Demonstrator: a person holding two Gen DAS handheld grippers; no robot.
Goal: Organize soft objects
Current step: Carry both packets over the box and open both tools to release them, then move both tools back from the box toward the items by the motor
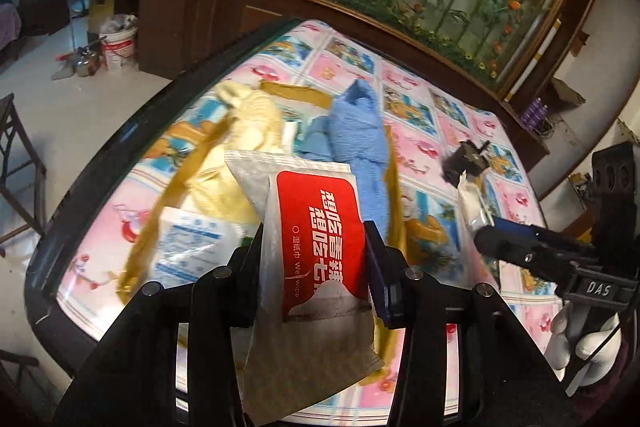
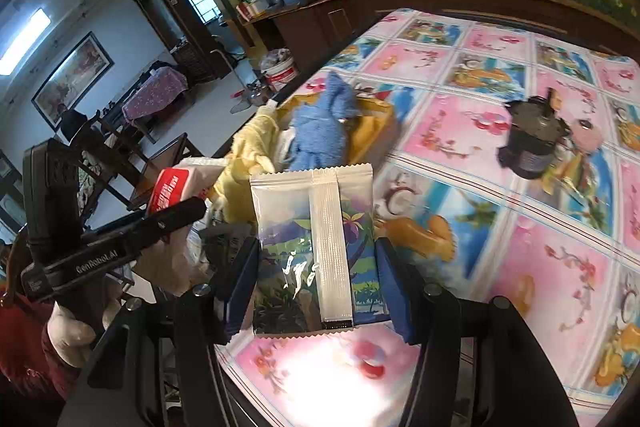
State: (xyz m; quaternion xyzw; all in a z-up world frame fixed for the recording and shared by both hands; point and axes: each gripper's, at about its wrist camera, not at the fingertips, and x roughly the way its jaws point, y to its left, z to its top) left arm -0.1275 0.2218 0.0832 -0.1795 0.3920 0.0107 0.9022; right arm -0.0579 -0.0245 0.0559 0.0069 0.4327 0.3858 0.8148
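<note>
My left gripper is shut on a red and silver wet-wipe packet and holds it above a yellow-rimmed basket. The basket holds a blue towel, a yellow cloth and a white tissue pack. My right gripper is shut on a clear packet with a tropical print, held above the table near the basket. The right gripper also shows in the left wrist view, to the right of the basket. The left gripper shows in the right wrist view.
A round table with a pink and blue flowered cover carries a dark jar-like object to the right of the basket. A wooden cabinet and a white bucket stand beyond the table. Chairs stand at the left.
</note>
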